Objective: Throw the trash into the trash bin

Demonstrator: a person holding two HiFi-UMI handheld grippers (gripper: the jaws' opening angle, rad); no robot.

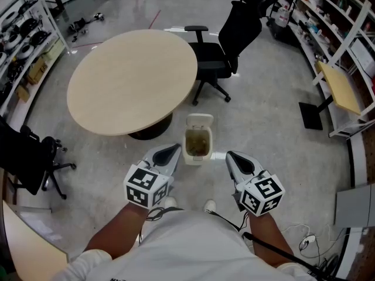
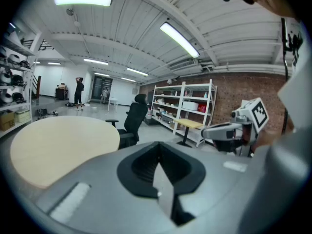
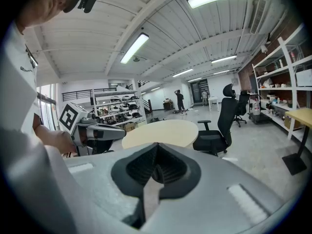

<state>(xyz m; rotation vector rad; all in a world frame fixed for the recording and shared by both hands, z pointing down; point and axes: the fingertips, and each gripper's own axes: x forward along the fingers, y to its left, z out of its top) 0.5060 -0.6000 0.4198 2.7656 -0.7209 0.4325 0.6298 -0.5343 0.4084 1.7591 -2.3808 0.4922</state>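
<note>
A small white trash bin point(image 1: 188, 152) stands on the floor beside the round table, its lid tipped up and back. Its inside looks yellowish-brown; I cannot make out single pieces of trash. My left gripper point(image 1: 174, 147) hovers just left of the bin and my right gripper point(image 1: 230, 154) just right of it, both held close to my body. In the left gripper view the left gripper point(image 2: 158, 146) has its jaws together with nothing between them. The right gripper point(image 3: 156, 146) looks the same in its own view.
A round beige table point(image 1: 132, 81) lies beyond the bin, with a black office chair point(image 1: 225, 51) to its right. Another black chair point(image 1: 29, 157) is at the left. Shelving lines both sides, with a yellow-topped stand point(image 1: 340, 89) at the right. Cables point(image 1: 304, 242) trail on the floor.
</note>
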